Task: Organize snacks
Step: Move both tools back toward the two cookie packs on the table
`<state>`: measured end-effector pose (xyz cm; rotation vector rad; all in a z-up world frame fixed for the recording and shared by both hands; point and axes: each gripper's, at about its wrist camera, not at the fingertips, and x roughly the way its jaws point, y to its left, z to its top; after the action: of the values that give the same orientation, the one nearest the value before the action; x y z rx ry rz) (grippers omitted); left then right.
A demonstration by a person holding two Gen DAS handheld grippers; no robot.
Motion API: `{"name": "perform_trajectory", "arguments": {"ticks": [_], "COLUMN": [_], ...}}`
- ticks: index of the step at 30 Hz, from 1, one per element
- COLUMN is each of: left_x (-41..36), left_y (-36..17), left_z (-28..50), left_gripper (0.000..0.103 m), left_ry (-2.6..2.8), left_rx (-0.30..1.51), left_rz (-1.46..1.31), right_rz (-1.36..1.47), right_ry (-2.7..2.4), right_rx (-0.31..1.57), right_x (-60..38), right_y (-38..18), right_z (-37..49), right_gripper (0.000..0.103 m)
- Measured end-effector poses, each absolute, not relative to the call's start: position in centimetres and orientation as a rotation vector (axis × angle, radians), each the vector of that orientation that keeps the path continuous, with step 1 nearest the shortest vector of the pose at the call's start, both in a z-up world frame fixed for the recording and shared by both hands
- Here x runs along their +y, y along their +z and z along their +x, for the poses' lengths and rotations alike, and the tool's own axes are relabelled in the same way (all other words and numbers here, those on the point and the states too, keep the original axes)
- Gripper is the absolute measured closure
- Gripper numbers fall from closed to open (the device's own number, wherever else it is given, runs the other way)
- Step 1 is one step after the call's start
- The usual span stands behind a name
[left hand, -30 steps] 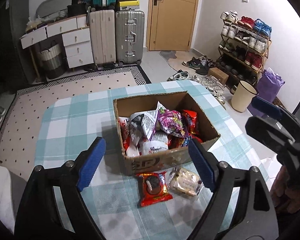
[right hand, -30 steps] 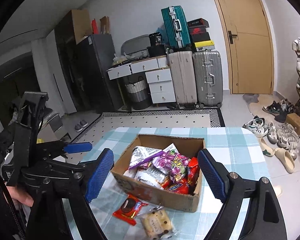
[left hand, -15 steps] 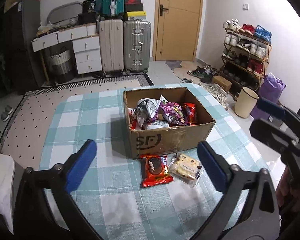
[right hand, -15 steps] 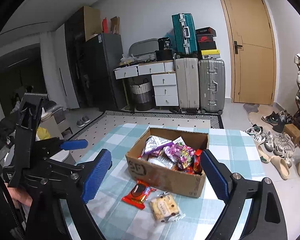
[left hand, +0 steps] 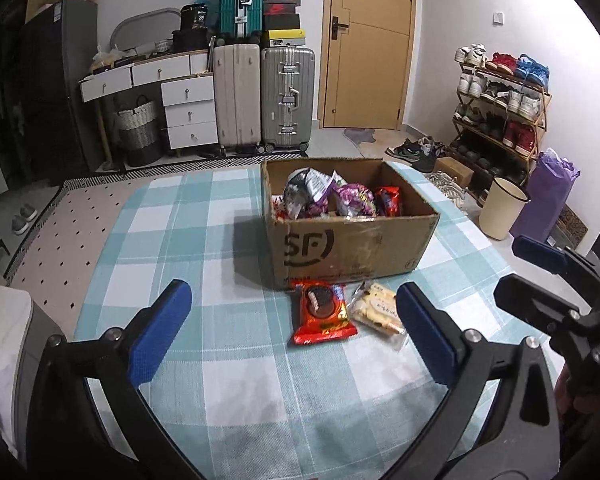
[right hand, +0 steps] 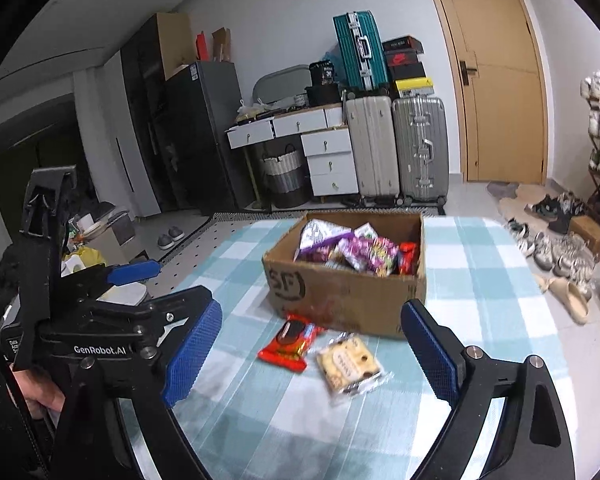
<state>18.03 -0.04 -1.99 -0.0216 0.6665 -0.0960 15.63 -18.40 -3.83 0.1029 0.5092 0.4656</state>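
Observation:
An open cardboard box (left hand: 352,246) (right hand: 340,292) holding several snack packets stands on the checked tablecloth (left hand: 204,240). In front of it lie a red cookie packet (left hand: 322,314) (right hand: 290,342) and a clear packet of pale biscuits (left hand: 378,314) (right hand: 350,362). My left gripper (left hand: 292,336) is open and empty, held back above the table's near part. My right gripper (right hand: 312,352) is open and empty, also short of the two packets. Each gripper shows at the edge of the other's view.
The table (right hand: 496,280) ends on the right above a floor with scattered shoes (right hand: 556,256). Behind stand suitcases (left hand: 286,98), white drawers (left hand: 188,112), a door (left hand: 366,44) and a shoe rack (left hand: 500,108). A cream bin (left hand: 502,208) stands right of the table.
Both grippers have pulled back and down from the box, so the box and the two packets look farther away. Both stay open and empty.

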Motion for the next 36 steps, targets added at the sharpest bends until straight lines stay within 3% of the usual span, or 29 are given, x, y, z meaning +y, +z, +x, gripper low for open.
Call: {"name": "perform_trajectory", "arguments": {"ticks": [19,36], "left_x": [1.8,2.7], "left_y": [-10.5,-12.9], "left_z": [19.5,21.2], "left_gripper": [0.001,0.001], "left_ry": [-0.052,-0.077], "left_rx": [0.76,0.805], "left_rz": [-0.064,-0.084], "right_rz": [0.105,0.062], "right_ry": [0.459,0.435], "right_rx": [0.656,0.795], "right_x": [-17.6,-16.6], "right_y": [-11.1,-16.4], "right_z": [18.9,25.0], "right_gripper": [0.01,0.01]}}
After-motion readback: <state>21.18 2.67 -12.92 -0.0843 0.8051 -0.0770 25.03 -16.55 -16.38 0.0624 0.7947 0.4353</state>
